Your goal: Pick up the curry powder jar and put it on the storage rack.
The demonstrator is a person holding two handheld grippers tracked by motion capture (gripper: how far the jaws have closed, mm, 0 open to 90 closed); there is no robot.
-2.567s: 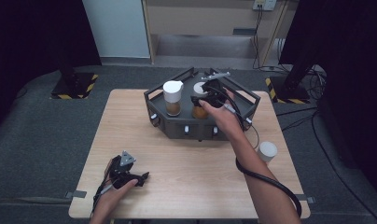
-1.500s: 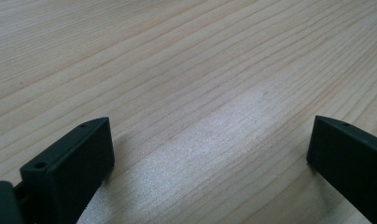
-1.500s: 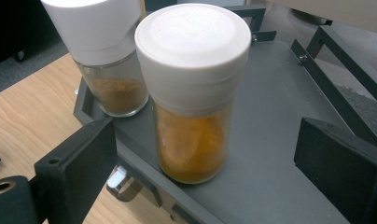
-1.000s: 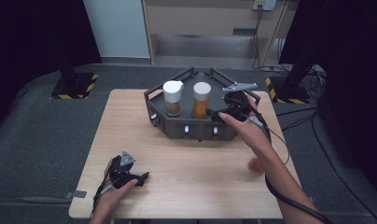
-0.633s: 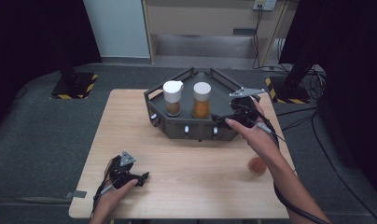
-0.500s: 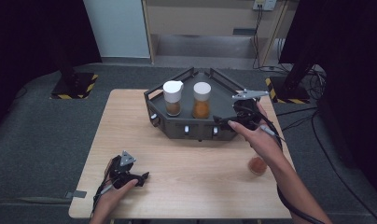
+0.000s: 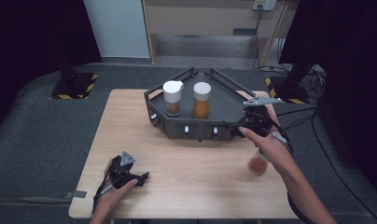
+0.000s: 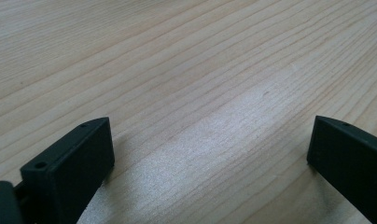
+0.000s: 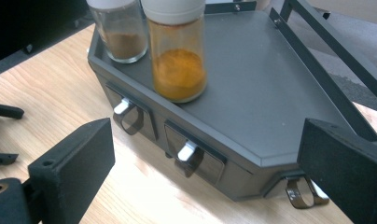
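Two claws work over a pale wooden bench [image 7: 200, 186]. Left claw [image 7: 142, 177] lies low on the near-left part of the bench, held by a hand [image 7: 113, 198]; in the left gripper view its jaws stand spread wide with only bare wood grain between them. Farther back, at centre, stands a dark grey tray rack [image 7: 224, 105] with raised rails and a row of small drawer pulls [image 9: 186, 151] along its near face. On its left part stand two white-capped jars side by side: a jar of brown powder [image 7: 172, 99] and, just to its right, a jar of orange powder [image 7: 201, 101]. No label or writing can be read on either jar or on the rack. Right claw [image 7: 235, 127] hovers at the rack's near-right corner, jaws spread apart and holding nothing; the right gripper view looks between them onto the rack's bare right part. A third jar with reddish-orange contents [image 7: 258, 163] stands on the bench near the right edge, partly hidden behind the right hand [image 7: 266, 144].
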